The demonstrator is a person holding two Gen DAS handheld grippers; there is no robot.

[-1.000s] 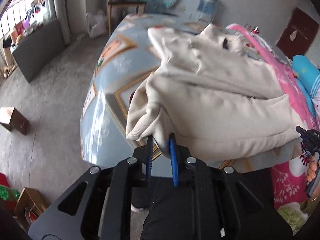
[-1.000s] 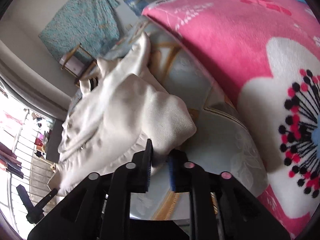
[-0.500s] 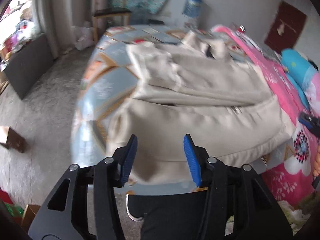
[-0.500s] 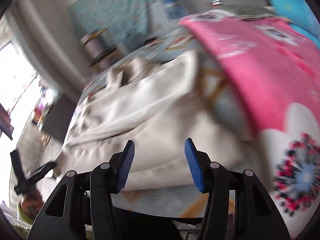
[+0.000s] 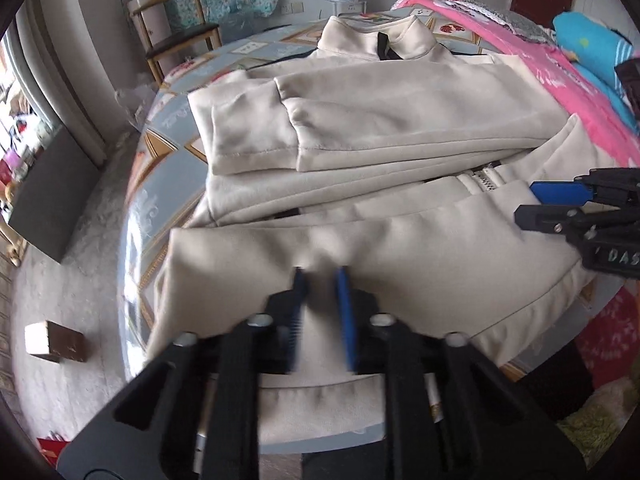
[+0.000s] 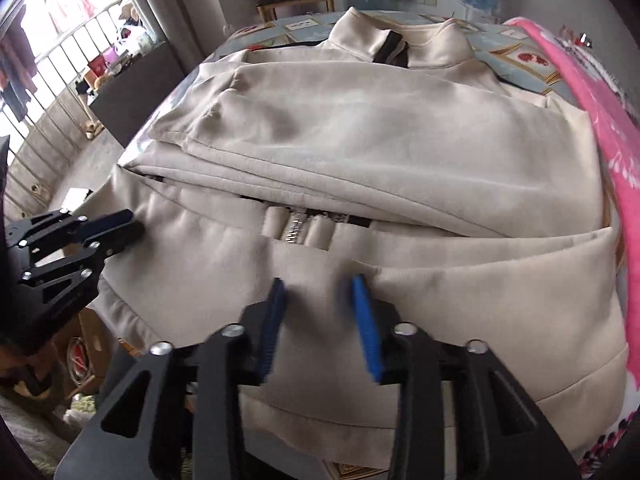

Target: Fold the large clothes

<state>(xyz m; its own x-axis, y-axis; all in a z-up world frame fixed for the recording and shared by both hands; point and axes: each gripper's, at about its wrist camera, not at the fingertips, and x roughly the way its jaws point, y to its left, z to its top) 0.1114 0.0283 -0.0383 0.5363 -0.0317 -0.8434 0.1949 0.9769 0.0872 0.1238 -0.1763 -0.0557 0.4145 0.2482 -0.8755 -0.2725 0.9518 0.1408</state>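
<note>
Left gripper (image 5: 320, 280): jaws nearly together with a narrow gap, tips pressed into a small pucker of cloth on the near flap; blurred, so I cannot tell whether they grip it.
Right gripper (image 6: 318, 288): jaws apart, tips resting on the near flap with a low ridge of cloth between them, not clamped on it.
Jacket (image 5: 400, 128): cream zip-up, lying flat on the bed ahead of both pairs of jaws, collar (image 6: 400, 40) at the far end, hem nearest the jaws.
Sleeve (image 5: 256, 140): folded across the chest, its cuff ending ahead and left of the left jaws, just inside the jacket's left edge.
Zipper (image 6: 294, 230): metal end showing in the gap between the sleeve layers and the near flap, just ahead of the right jaws.
Near edge: the hem hangs over the bed's front edge below both grippers.
Left edge: the flap's corner sits left of the left jaws, close to the bed's rounded side.
Bed (image 5: 160, 152): blue patterned cover, a bare strip left of the jacket.
Blanket (image 6: 600, 120): pink, touching the jacket's right edge, right of the right jaws.
Floor (image 5: 72, 280): grey carpet beyond the bed's left side, holding a small box (image 5: 54, 340).
Chair (image 5: 176, 36): wooden, well ahead past the far left corner of the bed.
</note>
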